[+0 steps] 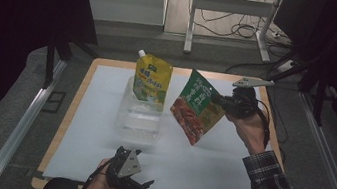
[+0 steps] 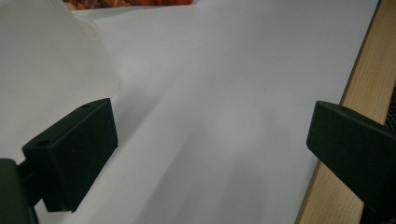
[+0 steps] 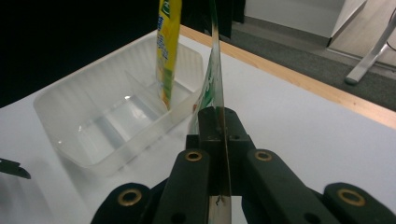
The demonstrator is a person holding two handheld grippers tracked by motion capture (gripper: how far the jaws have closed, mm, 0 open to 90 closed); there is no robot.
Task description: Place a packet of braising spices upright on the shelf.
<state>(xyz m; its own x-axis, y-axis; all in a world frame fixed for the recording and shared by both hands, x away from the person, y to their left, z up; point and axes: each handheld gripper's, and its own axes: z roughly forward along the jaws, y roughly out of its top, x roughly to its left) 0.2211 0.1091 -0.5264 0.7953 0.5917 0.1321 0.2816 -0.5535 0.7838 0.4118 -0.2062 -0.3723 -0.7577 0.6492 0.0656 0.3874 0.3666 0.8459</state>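
Black jaws of the left gripper stand wide apart, empty, low over the white sheet covering the wooden table at its near edge. Mid-table sits a clear, thin-walled plastic tray with a divider; a yellow spouted stand-up pouch stands upright in its far compartment. To the tray's right, the right gripper is clamped on one edge of a flat green-and-red printed foil pouch, held tilted in the air, clear of the sheet and just beside the tray.

Judgement: pouch looks light, limp, glossy film; likely slippery. The flat edge seam is the sensible hold, as taken. Body will sag and swing. Tray is flimsy and may slide if nudged.
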